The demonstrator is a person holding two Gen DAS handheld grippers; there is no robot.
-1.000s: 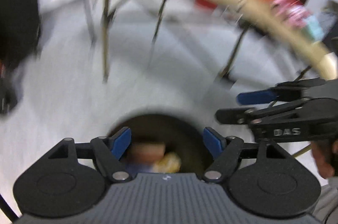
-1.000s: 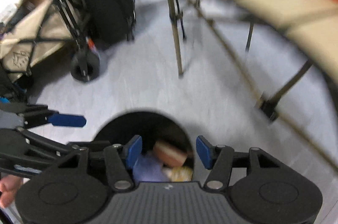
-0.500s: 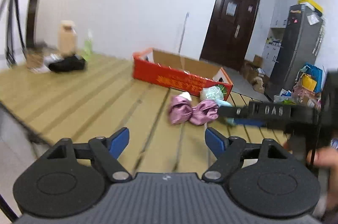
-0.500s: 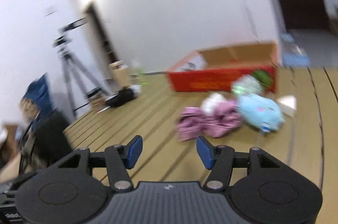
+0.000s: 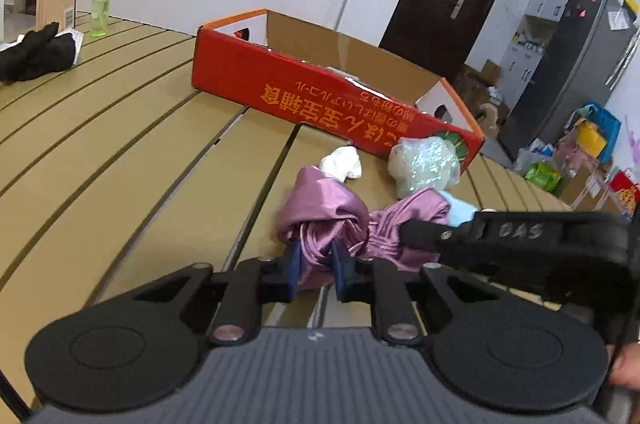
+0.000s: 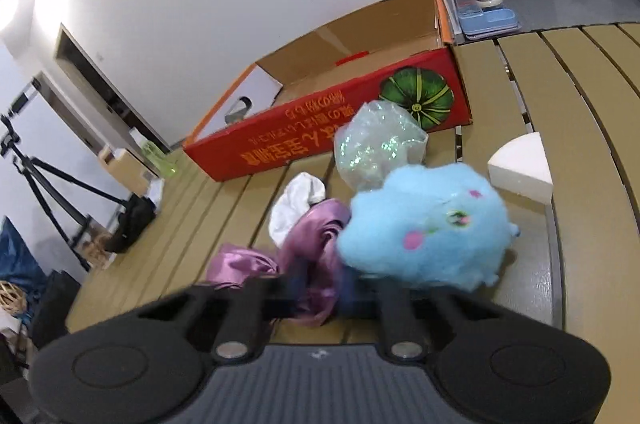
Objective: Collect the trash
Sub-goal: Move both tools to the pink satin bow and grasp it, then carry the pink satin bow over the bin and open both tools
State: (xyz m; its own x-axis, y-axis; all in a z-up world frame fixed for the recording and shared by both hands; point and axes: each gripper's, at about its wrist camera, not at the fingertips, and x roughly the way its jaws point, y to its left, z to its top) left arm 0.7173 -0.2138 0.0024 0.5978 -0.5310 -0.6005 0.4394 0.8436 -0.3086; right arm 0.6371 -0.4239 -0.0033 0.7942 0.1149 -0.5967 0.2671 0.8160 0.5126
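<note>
- A slatted tan wooden table (image 5: 120, 152) is seen under everything; its boards are curved by the lens
- A long red cardboard box w/ orange print and a green pumpkin picture (image 5: 320, 104) is laid open-topped on the table, behind the clutter
- A fluffy light-blue plush toy w/ pink spots (image 6: 428, 224) is seen just right of the cloth, touching it
- A crumpled shiny purple satin cloth (image 5: 340, 220) is lying in front of the box, both claws on it
- The left gripper (image 5: 315, 266) is closing, its blue pads pinched on the cloth's knotted left part
- The right gripper (image 6: 320, 288) is closing on the cloth's right part; it's blurred
- A crinkled clear iridescent plastic wrap (image 6: 376, 144) is leaned against the box front
- A small white cloth wad (image 5: 342, 162) is touching the purple cloth's far edge
</note>
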